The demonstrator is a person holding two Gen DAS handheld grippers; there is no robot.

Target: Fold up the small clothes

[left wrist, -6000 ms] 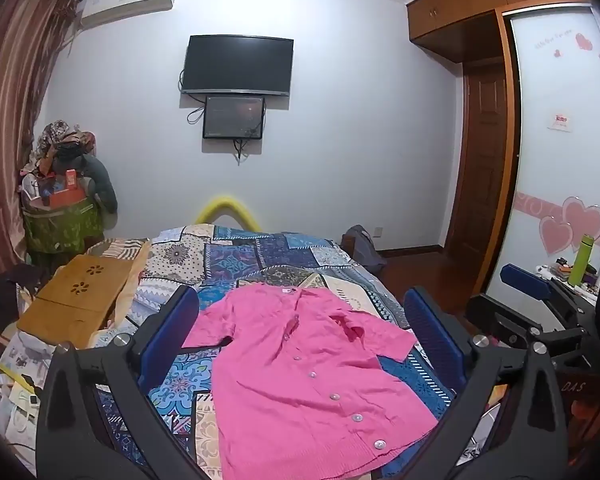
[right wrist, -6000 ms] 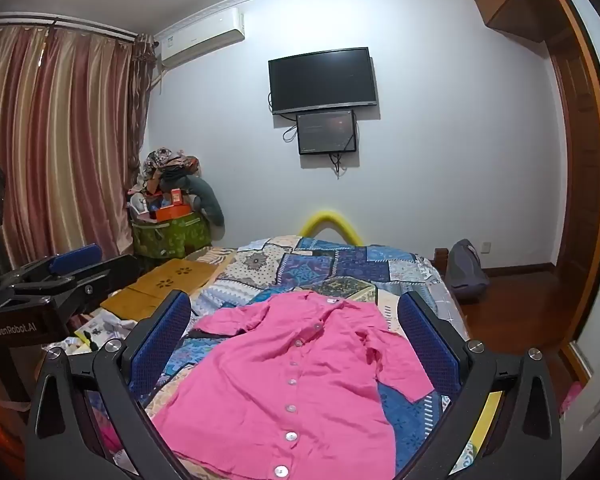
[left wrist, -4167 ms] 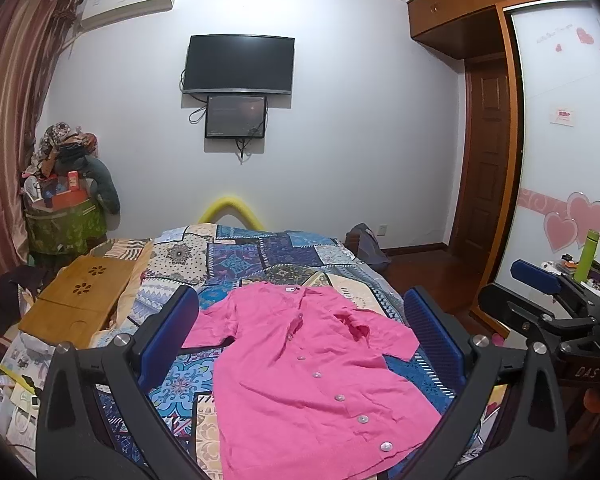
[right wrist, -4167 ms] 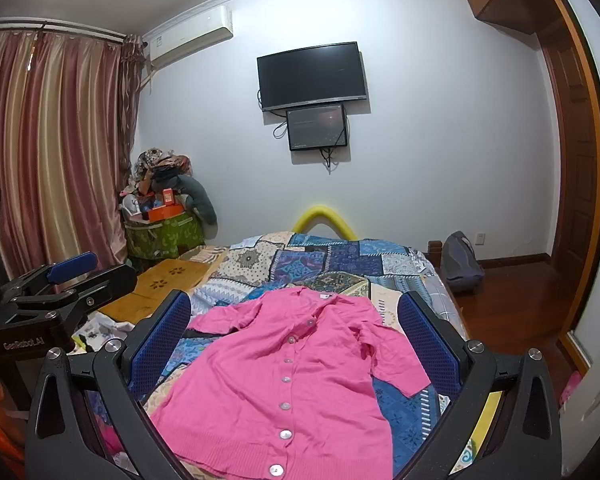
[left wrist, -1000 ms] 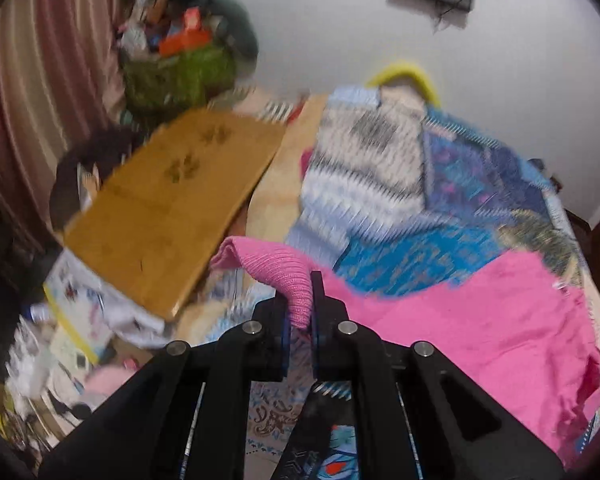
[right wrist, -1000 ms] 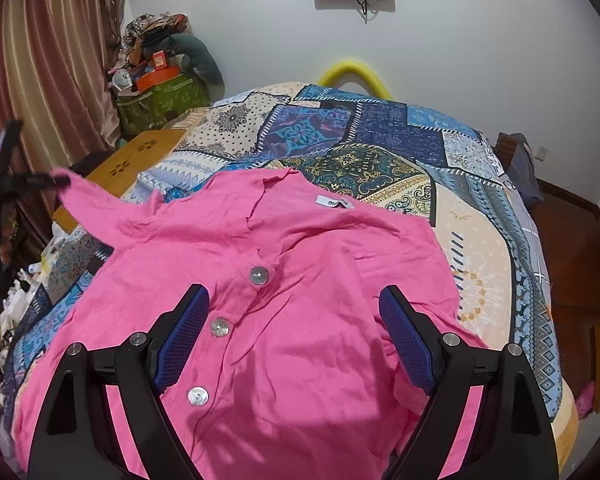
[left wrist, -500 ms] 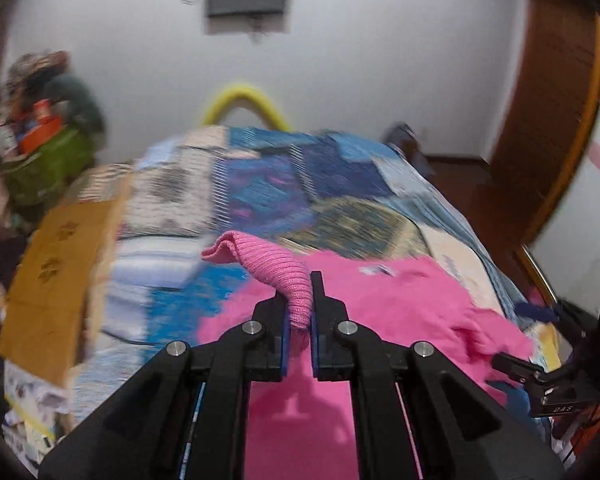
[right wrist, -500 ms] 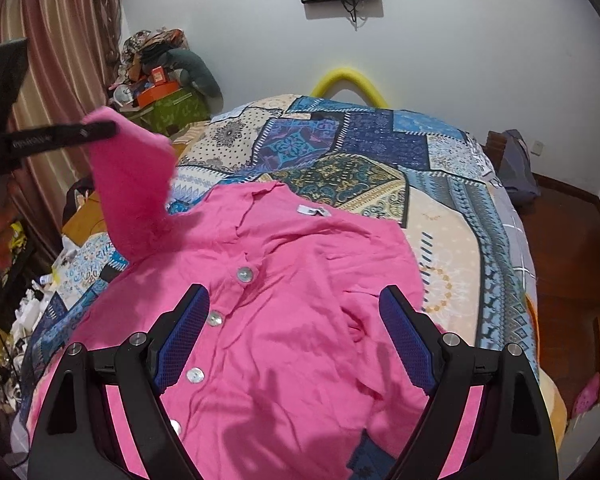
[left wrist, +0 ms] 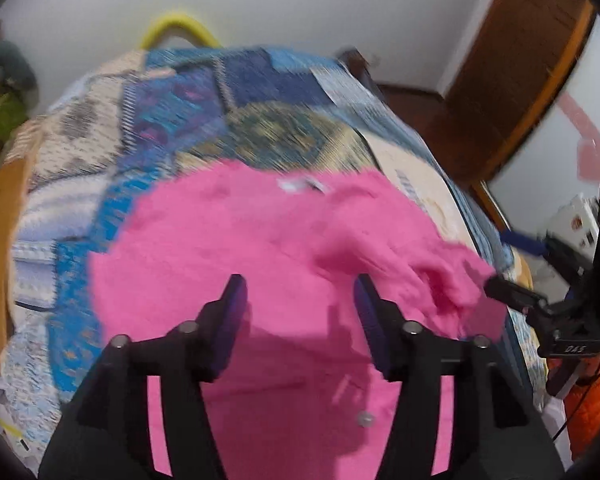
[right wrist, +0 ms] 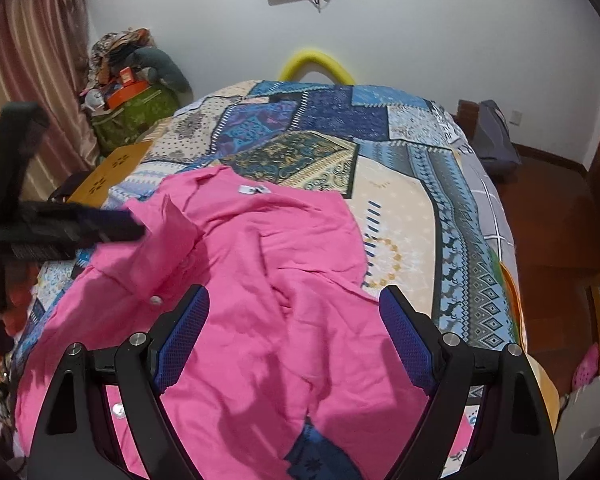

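"DAS" on the right gripper

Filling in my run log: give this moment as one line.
task: fold clothes | left gripper: open over shirt | right gripper: open, above shirt | left sleeve: folded inward | bed

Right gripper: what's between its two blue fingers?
In the right wrist view, only the pink shirt shows in the gap of the open right gripper, spread over the patchwork bedspread.

The left gripper hangs with its fingers spread over the pink shirt, which lies on the patchwork quilt; blur possibly hides any contact.
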